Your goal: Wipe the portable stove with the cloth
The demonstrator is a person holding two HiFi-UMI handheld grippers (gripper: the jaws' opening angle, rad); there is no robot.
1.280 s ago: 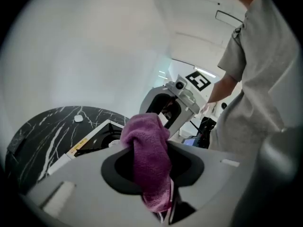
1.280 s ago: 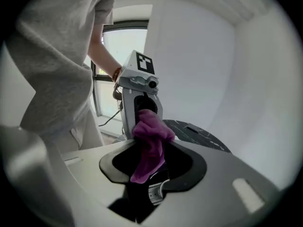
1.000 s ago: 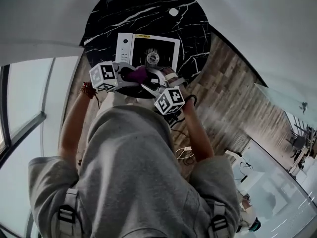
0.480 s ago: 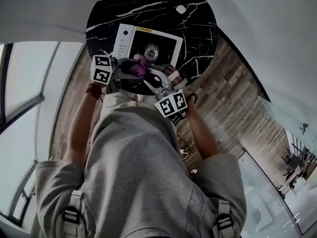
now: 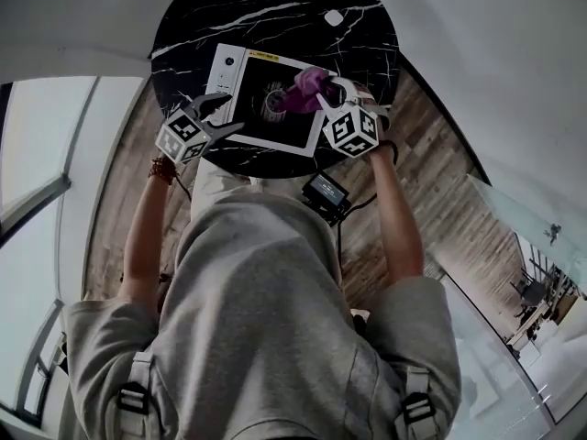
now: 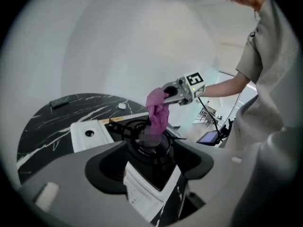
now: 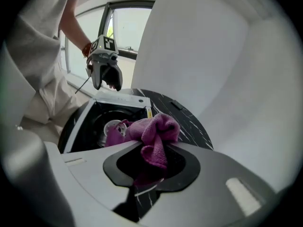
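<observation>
The portable stove [image 5: 240, 90], white with a black top and a round burner [image 5: 275, 99], stands on the black marble table [image 5: 275, 7]. A purple cloth [image 5: 307, 84] hangs over the burner from my right gripper [image 5: 321, 90], whose jaws are closing and grip it. In the right gripper view the cloth [image 7: 156, 131] bunches between the jaws. In the left gripper view the cloth [image 6: 158, 112] dangles down to the burner. My left gripper [image 5: 227, 115] is at the stove's left front corner, its jaws opening wide with nothing between them.
A small white object [image 5: 334, 16] lies at the far side of the table, and a dark flat object [image 6: 61, 101] near its far left rim. A small screen device [image 5: 326, 191] with cables hangs at the person's waist. Wooden floor surrounds the table.
The cloth went from between both grippers at the stove's near edge to the right gripper alone, which carried it right and over the burner. The left gripper let go, opened and moved left.
</observation>
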